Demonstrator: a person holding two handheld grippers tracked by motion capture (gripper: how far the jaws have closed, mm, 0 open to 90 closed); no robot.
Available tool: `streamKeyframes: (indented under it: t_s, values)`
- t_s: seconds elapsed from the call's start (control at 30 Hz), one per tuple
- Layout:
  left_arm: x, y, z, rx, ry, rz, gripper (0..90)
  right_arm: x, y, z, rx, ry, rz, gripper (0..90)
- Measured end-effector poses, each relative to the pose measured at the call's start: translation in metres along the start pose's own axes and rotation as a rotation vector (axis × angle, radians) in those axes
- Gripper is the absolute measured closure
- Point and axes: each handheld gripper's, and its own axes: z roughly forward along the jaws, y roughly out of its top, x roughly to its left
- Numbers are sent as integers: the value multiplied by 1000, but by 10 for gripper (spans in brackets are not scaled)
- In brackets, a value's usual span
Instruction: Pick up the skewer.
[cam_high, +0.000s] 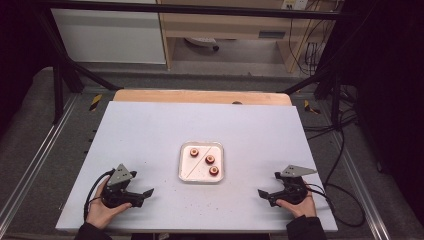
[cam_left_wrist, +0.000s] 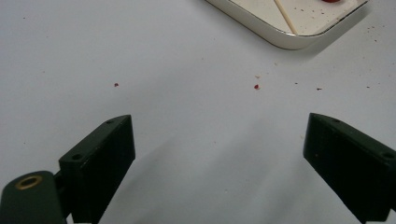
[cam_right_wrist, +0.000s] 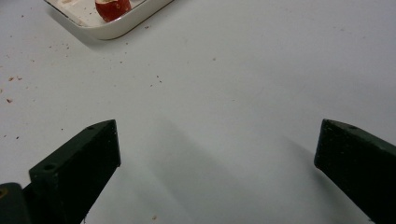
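Both grippers rest low on the white tabletop (cam_high: 150, 130), near the person's edge, well apart from each other. Left black two-jaw gripper (cam_high: 142, 196): jaws spread wide, nothing between them. Right black two-jaw gripper (cam_high: 266, 192): jaws also wide apart, empty. Between the two and farther up the table sits a white rounded-square tray (cam_high: 183, 172) holding three small red round pieces with pale centres (cam_high: 210, 159) and a thin pale wooden stick (cam_high: 197, 163) lying diagonally. Tray corner and stick also visible from the left gripper view; red crumbs scattered on the table around it.
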Motion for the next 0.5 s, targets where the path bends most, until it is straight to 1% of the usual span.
streamKeyframes:
  t_s: [0.37, 0.5]
  values:
    - [-3, 6, 2, 4, -9, 12, 90, 0, 0, -2, 3, -2, 9, 7]
    - [-4, 8, 3, 2, -10, 7, 89, 1, 0, -1, -1, 1, 12, 8]
